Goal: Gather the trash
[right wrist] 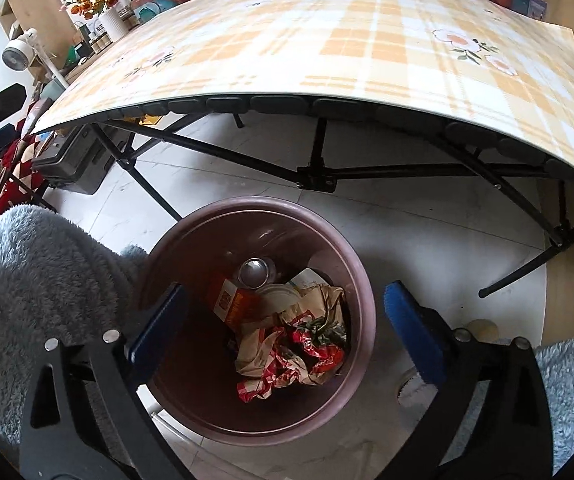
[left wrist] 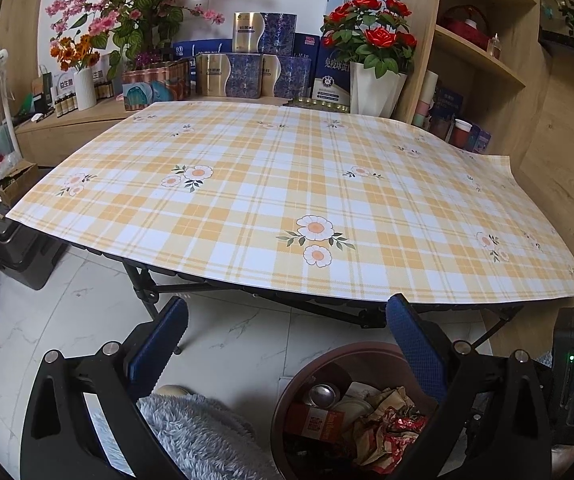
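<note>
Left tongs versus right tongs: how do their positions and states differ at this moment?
The left tongs face the yellow plaid tablecloth, with the round brown trash bin only at the frame's bottom edge; the right tongs point down into that bin, over the crumpled red-and-tan wrappers. Both are open and hold nothing.

Folding table (left wrist: 271,200) w/ plaid cloth, marble-tile floor (left wrist: 87,312) — wood shelves (left wrist: 483,60) behind.
</note>
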The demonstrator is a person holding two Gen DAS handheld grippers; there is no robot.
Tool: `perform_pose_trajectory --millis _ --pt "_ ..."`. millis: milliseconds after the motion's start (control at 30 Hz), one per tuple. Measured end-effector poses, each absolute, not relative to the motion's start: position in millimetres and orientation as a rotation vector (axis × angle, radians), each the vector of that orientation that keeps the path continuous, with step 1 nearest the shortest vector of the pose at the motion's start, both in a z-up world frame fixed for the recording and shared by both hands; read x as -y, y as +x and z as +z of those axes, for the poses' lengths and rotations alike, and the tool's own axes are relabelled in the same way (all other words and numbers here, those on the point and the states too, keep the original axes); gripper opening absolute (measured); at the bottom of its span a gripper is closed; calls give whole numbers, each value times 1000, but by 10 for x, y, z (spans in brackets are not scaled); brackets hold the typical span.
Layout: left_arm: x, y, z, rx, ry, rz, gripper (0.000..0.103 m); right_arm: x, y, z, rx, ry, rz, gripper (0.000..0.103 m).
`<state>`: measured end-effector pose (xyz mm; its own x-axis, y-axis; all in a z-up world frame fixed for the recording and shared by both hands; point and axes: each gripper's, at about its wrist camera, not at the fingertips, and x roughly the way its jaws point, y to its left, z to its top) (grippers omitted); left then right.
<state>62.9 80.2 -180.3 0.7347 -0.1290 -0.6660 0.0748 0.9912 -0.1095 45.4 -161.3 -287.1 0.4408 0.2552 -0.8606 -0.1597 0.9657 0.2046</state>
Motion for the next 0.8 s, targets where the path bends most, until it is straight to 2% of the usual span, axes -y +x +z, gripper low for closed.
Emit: perform_pose_trajectory --millis 233,400,533,800 --pt "-792 624 -1793 -732 -76 -111 97 1650 448 -2801 -1064 94 242 97" --pt "-774 562 -1669 -689 -48 -111 97 1674 393 -2513 -987 50 220 97" --pt "-773 597 -1469 -673 -56 -124 97 1714 334 -1970 -879 -46 183 97" --pt "-579 566 -449 -455 19 -184 97 2027 320 -692 -659 -79 38 97"
